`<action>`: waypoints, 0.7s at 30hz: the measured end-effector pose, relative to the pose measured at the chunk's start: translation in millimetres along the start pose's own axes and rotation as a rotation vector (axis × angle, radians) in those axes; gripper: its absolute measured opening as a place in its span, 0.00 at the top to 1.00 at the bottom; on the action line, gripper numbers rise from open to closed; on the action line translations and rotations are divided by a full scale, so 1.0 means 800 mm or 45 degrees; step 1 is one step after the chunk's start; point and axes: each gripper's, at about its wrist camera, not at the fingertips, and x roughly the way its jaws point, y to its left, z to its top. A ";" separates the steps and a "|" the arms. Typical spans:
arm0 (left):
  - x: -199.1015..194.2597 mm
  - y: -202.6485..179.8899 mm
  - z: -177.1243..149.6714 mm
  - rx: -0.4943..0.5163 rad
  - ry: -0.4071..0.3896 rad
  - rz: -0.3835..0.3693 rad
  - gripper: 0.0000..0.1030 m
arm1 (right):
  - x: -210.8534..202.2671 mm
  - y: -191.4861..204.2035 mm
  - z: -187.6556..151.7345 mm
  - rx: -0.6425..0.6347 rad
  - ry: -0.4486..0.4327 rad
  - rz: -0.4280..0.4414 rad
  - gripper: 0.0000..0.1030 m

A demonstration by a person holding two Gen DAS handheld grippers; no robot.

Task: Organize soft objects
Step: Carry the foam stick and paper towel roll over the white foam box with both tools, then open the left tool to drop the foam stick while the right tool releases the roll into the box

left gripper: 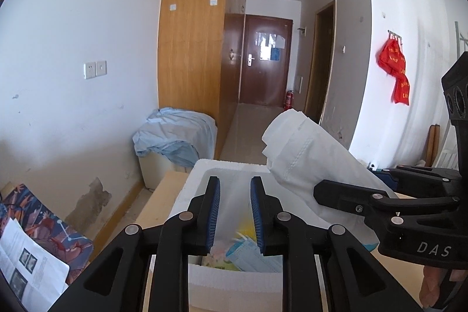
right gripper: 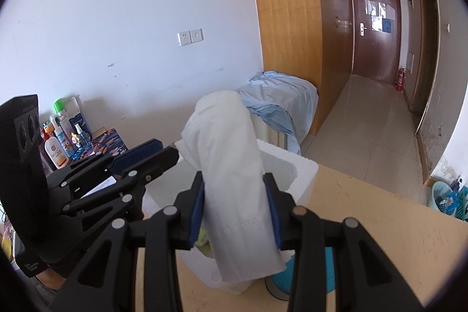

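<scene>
Foam box (left gripper: 201, 165) on wooden table (right gripper: 365, 212)

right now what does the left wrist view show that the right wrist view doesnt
Only the left wrist view shows the blue face masks lying in the white foam box, the red bag hanging on the wall, and the printed papers at lower left.

Only the right wrist view shows the bottles against the wall, the blue tub on the floor, and the right gripper with its jaws pressed on the rolled white cloth.

Both show that cloth, the foam box, the wooden wardrobe, the brown door and the blue-sheeted bundle.
</scene>
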 end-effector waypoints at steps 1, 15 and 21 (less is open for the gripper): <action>0.000 0.000 0.000 0.004 0.001 0.000 0.76 | 0.001 0.000 0.001 -0.001 0.000 0.000 0.59; -0.008 0.010 -0.009 -0.023 -0.008 0.067 0.31 | 0.012 -0.003 0.009 0.005 0.006 0.007 0.59; -0.013 0.027 -0.014 -0.047 -0.003 0.120 0.31 | 0.031 -0.001 0.011 0.008 0.034 0.027 0.59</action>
